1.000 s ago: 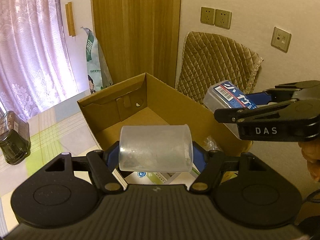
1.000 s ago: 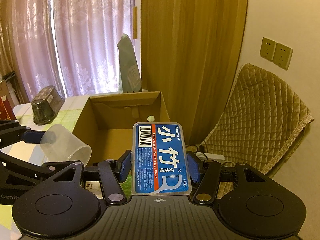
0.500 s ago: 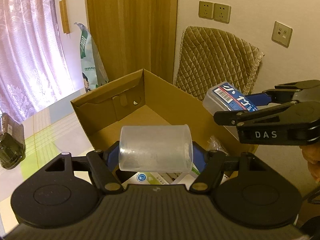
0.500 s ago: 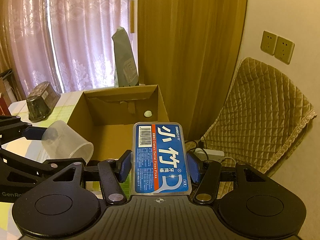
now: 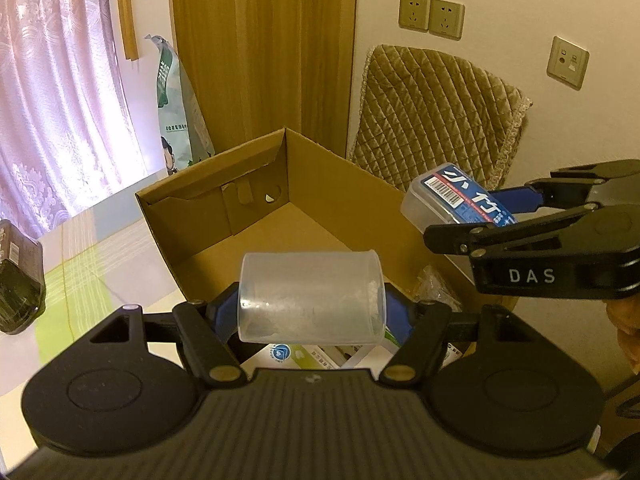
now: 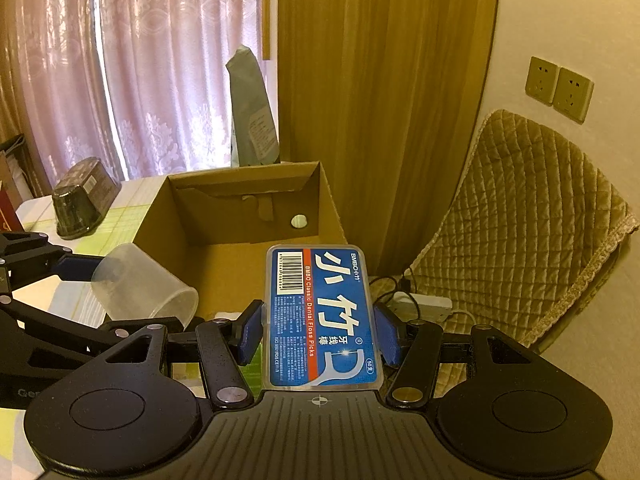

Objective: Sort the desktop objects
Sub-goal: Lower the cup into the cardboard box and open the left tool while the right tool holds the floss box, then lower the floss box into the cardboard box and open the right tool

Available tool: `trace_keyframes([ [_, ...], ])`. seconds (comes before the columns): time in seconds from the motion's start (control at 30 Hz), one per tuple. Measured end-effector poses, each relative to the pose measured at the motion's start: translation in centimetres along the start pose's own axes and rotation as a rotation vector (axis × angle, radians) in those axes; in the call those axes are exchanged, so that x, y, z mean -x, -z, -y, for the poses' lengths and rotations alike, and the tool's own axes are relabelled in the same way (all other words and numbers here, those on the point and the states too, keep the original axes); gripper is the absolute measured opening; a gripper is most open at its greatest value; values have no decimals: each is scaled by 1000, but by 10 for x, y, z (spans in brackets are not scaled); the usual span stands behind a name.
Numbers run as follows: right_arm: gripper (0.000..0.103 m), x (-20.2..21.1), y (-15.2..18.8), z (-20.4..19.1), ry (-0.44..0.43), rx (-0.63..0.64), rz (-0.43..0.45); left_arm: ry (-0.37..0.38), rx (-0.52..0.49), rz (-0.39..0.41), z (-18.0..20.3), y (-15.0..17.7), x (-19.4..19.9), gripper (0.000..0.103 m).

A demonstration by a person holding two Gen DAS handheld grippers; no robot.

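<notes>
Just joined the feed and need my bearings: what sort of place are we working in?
Most likely a room in a home, at a table by a window. Sheer patterned curtains hang at the back, a chair with a quilted cover stands against the wall, and a cardboard box sits on a checked tablecloth.

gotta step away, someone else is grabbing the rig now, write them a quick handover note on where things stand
Left tongs: shut on the clear cup, held on its side above the near end of the box.
Right tongs: shut on the floss case, label up, at the box's right wall.
Done: a few packets already lie in the near end of the box.
Left: lower and release the cup and the floss case into the box. A dark tub sits on the table beyond the box; it probably needs sorting too.
</notes>
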State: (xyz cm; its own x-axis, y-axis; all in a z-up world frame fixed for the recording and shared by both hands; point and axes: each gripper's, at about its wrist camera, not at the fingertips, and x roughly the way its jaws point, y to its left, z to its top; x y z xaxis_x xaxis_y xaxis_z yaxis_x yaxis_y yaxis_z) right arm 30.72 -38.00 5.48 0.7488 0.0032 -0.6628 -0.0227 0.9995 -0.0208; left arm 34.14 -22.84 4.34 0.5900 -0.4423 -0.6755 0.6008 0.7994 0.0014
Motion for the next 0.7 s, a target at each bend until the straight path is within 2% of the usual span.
trace_keyframes([
  [0.07,56,0,0,-1,1,2,0,-5,4,7,-1,0,1,84],
  [0.7,56,-1,-3,-10,-8,7,4,-14,12,12,-10,3,11,84],
])
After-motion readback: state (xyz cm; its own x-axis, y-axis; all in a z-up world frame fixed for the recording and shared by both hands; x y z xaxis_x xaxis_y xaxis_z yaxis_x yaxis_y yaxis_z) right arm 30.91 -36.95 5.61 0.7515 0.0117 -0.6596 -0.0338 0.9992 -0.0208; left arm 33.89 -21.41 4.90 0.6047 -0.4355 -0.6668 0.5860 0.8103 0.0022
